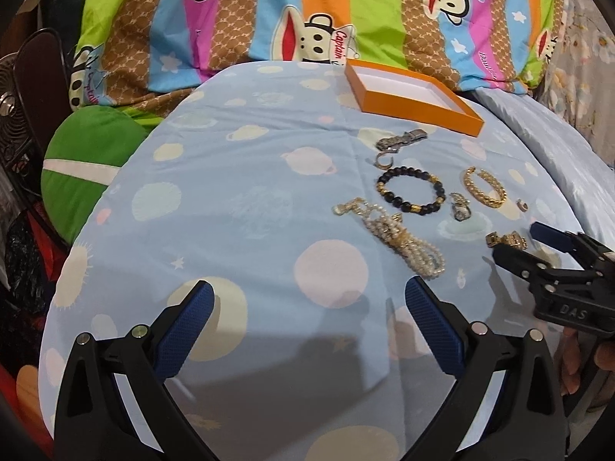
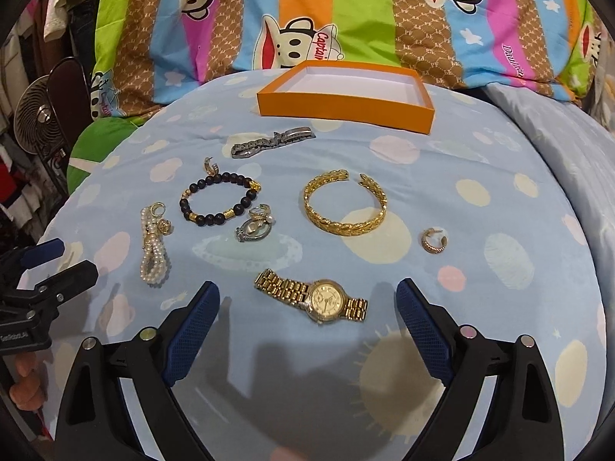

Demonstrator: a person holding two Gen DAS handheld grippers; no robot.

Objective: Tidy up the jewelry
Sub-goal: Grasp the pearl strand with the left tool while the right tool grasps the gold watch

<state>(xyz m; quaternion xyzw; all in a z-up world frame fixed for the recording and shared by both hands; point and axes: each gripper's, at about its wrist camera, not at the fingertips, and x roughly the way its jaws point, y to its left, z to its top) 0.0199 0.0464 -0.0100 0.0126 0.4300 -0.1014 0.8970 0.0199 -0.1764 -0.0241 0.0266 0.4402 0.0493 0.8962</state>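
Jewelry spread on blue bedsheet (image 2: 480, 176), frame centre. Left to right: pearl bracelet (image 2: 153, 247), black bead bracelet (image 2: 217, 199), gold watch (image 2: 313, 299) between spread right tongs (image 2: 307, 299), gold bangle (image 2: 344, 207), hoop earring (image 2: 432, 240). Orange box (image 2: 346, 105) empty, upper centre. Left tongs (image 1: 309, 299) spread, holding nothing.

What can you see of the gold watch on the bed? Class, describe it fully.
The gold watch lies flat on the blue sheet, face up, with a round pale-gold dial and a shiny metal link band stretched out to both sides. It sits between the open fingers of the right gripper, touching neither, apart from the other jewelry.
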